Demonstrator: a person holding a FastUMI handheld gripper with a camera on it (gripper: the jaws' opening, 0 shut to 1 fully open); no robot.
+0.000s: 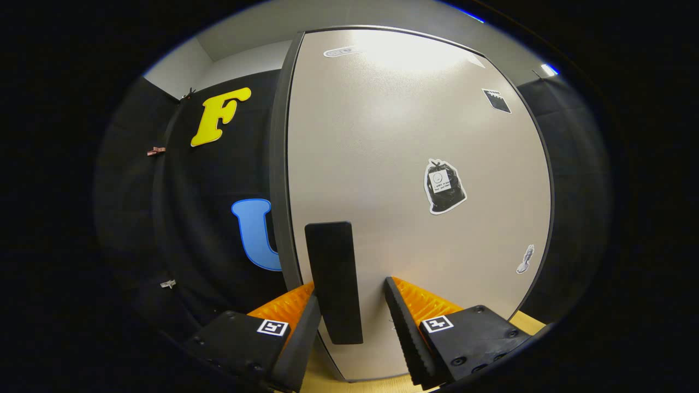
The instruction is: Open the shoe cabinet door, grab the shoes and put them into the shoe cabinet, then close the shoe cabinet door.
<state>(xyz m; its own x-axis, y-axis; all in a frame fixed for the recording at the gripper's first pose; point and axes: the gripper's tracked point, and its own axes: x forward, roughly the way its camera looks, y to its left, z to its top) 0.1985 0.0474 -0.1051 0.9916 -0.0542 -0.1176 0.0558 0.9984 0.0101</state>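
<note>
the gripper [352, 311] was right up close to the shoe cabinet door [404, 164]. the door was shut and stood tall and pale, with a dark edge around it. a long black handle [334, 281] stuck out from the door near its left edge. the handle stood upright between the two fingers [401, 322]. the left finger was just beside the handle, maybe touching it, but the right finger was apart from it with a gap you could see. so the gripper was spread wide and was not squeezing the handle. some stickers were on the door, and one sticker [445, 186] looked like a black bag. a wood floor [527, 322] showed under the door.
</note>
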